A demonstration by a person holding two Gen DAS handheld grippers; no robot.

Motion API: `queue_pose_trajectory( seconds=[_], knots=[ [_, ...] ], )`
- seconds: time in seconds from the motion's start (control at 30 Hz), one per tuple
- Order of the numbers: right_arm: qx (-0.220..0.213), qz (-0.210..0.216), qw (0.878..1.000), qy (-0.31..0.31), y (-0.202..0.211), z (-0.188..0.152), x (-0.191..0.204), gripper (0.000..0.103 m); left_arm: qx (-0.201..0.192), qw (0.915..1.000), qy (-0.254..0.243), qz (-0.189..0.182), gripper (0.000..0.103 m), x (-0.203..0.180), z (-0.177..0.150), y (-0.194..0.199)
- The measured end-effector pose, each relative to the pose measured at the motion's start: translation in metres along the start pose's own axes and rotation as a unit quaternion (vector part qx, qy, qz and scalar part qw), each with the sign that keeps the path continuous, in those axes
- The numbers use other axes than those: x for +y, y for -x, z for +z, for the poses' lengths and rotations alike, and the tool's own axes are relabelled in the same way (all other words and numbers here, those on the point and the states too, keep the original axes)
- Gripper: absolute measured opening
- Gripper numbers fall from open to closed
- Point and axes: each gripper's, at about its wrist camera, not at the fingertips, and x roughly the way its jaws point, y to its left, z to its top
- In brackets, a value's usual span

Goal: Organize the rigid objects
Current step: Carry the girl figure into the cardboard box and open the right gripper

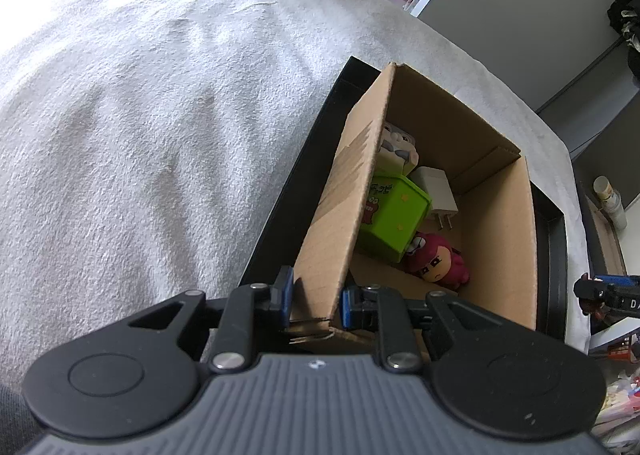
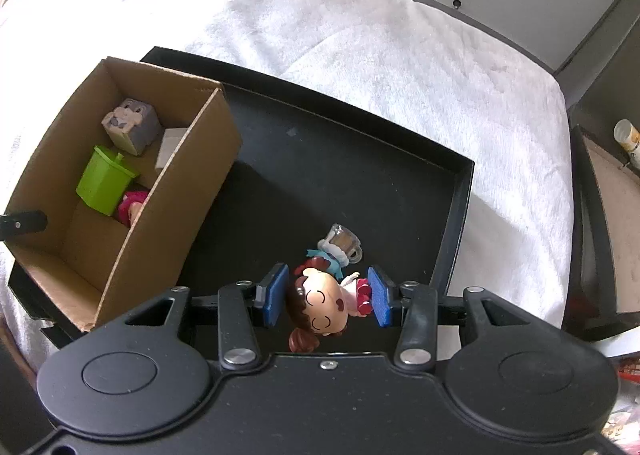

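The left gripper (image 1: 314,305) has its jaws closed on a wall of the cardboard box (image 2: 192,175), likely steadying it for loading. Right of the box, on the black tray (image 2: 460,191), the right gripper (image 2: 328,297) straddles the brown-haired, big-headed figurine (image 2: 320,305), jaws wide and not yet gripping

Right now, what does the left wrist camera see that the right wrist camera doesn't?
Only the left wrist view shows the left gripper pinching the cardboard box wall. Only the right wrist view shows the right gripper open around the girl figurine. Both show the box, the green cup inside it and the black tray.
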Motion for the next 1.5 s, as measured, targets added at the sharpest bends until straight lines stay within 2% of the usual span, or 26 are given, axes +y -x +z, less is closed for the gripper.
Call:
queue_pose_trajectory(
  seconds=[0.63,1.5],
  knots=[
    [-0.026,0.002,0.999,0.026,0.023,0.024,0.033,0.043,0.001,1.0,0.002,-0.004,0.022,0.003,-0.001,0.003],
    [-0.047,0.025,0.997,0.052,0.025,0.059,0.088,0.043,0.004,0.9998,0.006,-0.016,0.022,0.009,-0.001,0.002]
  ],
)
